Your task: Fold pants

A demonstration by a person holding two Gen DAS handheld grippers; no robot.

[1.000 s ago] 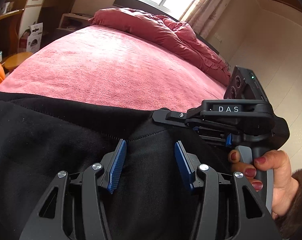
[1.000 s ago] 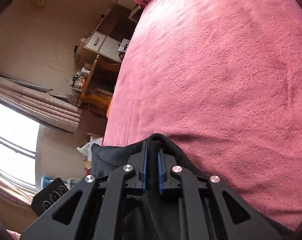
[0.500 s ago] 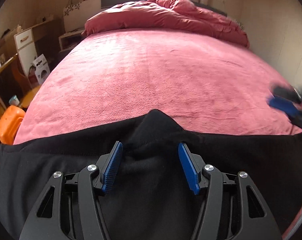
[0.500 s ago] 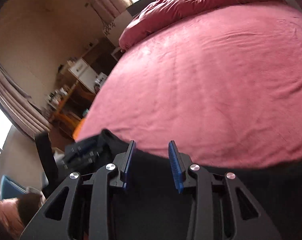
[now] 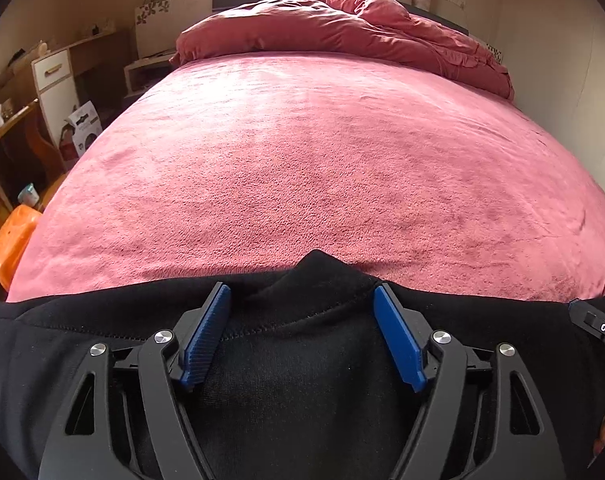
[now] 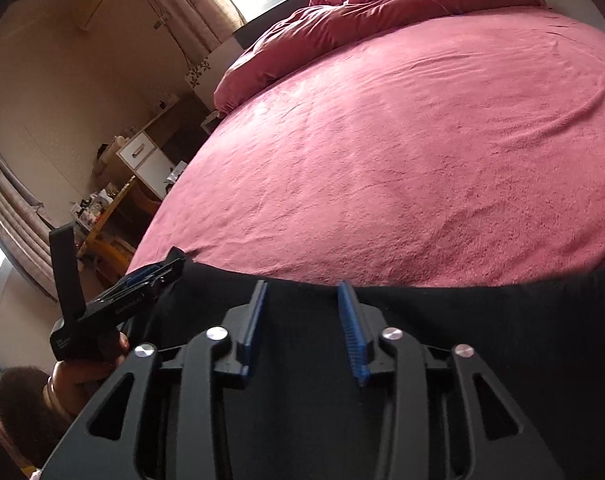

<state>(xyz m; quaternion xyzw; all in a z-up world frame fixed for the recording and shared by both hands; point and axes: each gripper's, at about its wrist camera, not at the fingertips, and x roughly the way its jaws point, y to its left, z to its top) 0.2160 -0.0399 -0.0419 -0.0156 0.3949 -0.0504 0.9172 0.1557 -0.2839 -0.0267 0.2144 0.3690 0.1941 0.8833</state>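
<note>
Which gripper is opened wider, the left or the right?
The left gripper: its blue pads stand far apart over the black pants; the right gripper gapes narrower.

Left hand-held gripper [image 5: 302, 304]: matte black frame with triangular cut-outs, silver screw heads, ribbed blue pads [image 5: 206, 334]. Right hand-held gripper [image 6: 302, 300] is built the same, blue pads [image 6: 352, 332] edge-on. A hand [image 6: 78, 372] shows a fuzzy dark brown cuff; dark red nail polish elsewhere.

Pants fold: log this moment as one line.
left gripper: open over pants | right gripper: open, pants beneath | bed: pants at near edge
</note>
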